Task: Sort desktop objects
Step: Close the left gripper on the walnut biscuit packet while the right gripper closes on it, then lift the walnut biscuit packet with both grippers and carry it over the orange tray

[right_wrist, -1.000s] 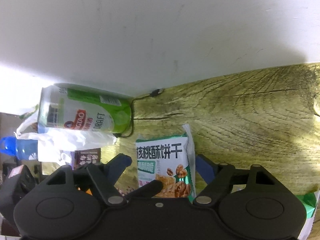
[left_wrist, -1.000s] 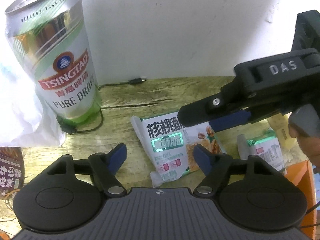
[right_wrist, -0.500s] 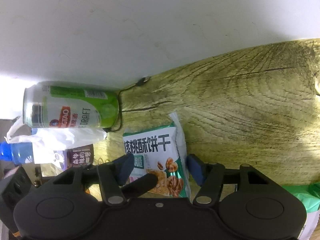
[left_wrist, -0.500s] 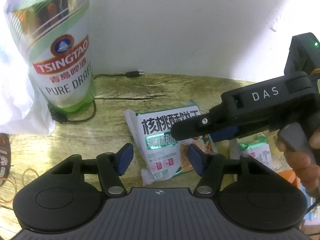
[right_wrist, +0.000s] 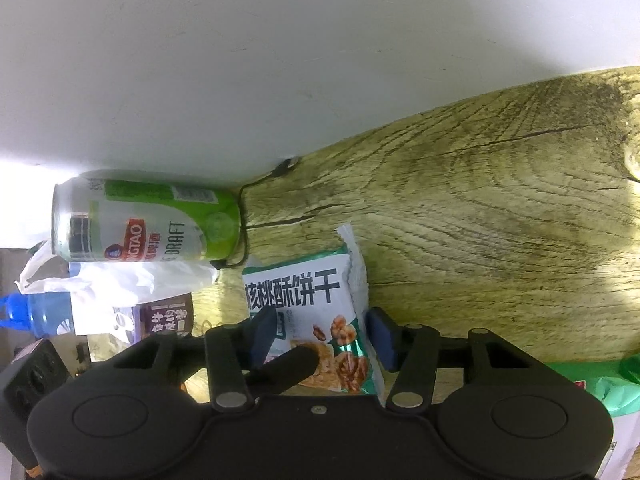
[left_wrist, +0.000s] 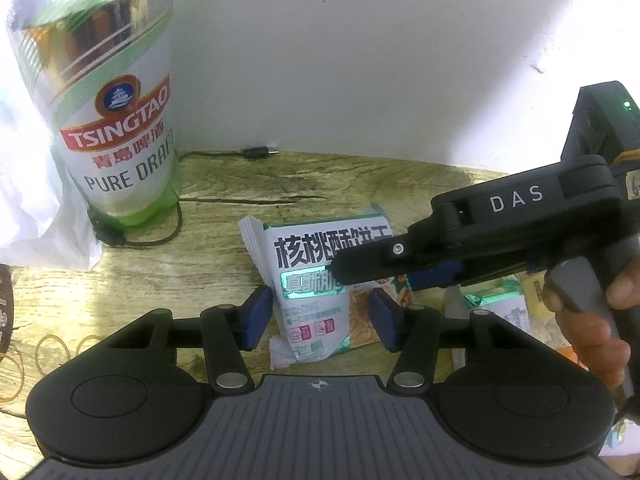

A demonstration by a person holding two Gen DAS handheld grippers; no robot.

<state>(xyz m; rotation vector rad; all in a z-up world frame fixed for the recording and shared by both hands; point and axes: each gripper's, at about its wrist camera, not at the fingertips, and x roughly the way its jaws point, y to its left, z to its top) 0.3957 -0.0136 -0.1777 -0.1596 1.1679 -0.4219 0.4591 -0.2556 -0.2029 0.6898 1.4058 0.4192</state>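
Narrowed left gripper (left_wrist: 318, 320) (packet (left_wrist: 316, 276) lengthwise)

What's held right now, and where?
Left gripper pinches the packet across its near end. Right gripper jaws are closing around it too; grip unclear.

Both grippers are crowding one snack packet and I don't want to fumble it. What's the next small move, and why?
Probably let the right gripper finish closing before any lift. The left gripper is shut on the walnut biscuit packet. The right's jaws are closing around the packet, pads not clearly pressing yet, and it lies flat on the table.
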